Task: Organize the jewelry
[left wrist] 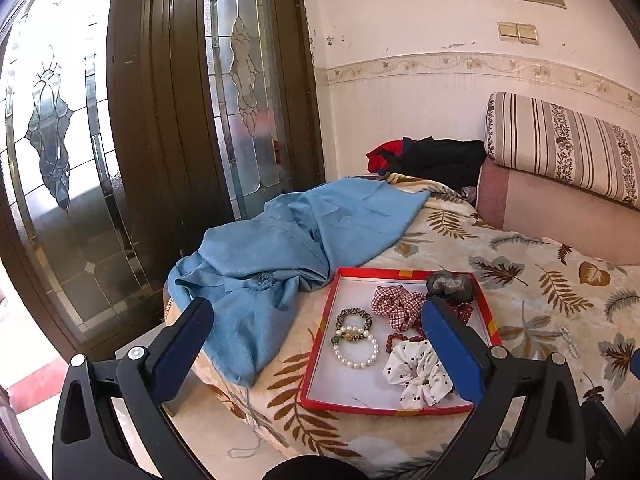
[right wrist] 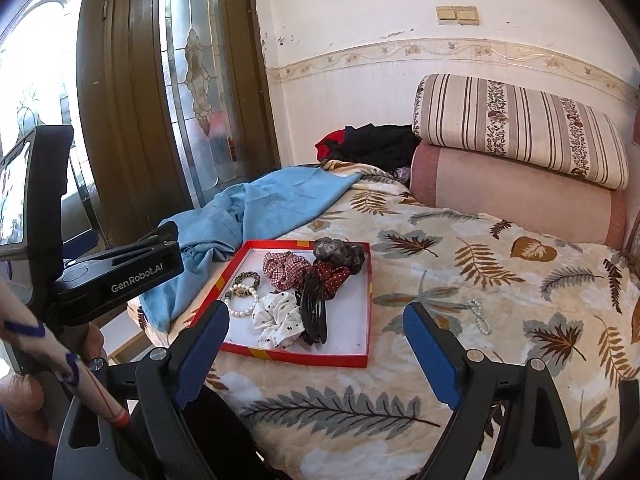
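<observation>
A red-rimmed tray (left wrist: 320,340) (right wrist: 362,308) lies on the bed. In it are a pearl bracelet (left wrist: 356,354) (right wrist: 242,308), a leopard bracelet (left wrist: 354,316), a checked scrunchie (left wrist: 398,304) (right wrist: 284,268), a white dotted scrunchie (left wrist: 416,376) (right wrist: 276,316), a red bead bracelet (left wrist: 400,338), a grey scrunchie (left wrist: 448,284) (right wrist: 332,250) and a black hair clip (right wrist: 314,308). A loose pearl strand (right wrist: 480,316) (left wrist: 570,340) lies on the blanket right of the tray. My left gripper (left wrist: 316,320) is open and empty, above the tray's left edge. My right gripper (right wrist: 314,320) is open and empty, just in front of the tray.
A blue cloth (left wrist: 288,248) (right wrist: 248,208) lies crumpled left of the tray, at the bed's edge. Striped and pink bolsters (right wrist: 520,152) and dark clothes (left wrist: 432,158) sit at the bed's head. A glass door (left wrist: 160,120) stands to the left. The left gripper's body (right wrist: 120,276) shows at left.
</observation>
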Demonstrator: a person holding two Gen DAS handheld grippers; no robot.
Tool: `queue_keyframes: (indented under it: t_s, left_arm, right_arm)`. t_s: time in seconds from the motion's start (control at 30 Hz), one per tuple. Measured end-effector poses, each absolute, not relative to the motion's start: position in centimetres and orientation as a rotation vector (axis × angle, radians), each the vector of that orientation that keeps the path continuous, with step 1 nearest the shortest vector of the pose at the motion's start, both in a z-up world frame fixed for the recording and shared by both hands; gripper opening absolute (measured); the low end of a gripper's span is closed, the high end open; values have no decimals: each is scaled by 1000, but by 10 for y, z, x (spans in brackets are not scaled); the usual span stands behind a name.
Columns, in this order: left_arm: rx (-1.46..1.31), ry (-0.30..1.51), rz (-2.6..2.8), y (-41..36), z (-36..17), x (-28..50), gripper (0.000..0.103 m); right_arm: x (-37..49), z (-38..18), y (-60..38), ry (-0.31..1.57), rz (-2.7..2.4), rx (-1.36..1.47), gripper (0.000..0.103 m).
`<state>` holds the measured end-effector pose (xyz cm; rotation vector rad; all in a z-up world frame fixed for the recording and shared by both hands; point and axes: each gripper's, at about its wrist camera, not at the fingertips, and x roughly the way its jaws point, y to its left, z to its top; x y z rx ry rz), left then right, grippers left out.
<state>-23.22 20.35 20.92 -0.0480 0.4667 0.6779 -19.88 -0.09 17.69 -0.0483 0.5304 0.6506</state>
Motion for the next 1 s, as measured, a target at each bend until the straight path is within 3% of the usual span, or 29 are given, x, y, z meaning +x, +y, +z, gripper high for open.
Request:
queue_keyframes:
  t_s: [1.0]
  left_arm:
    - [-49, 488, 670, 210, 196, -231, 103]
  right_arm:
    - [-194, 171, -1, 553, 641, -45, 92]
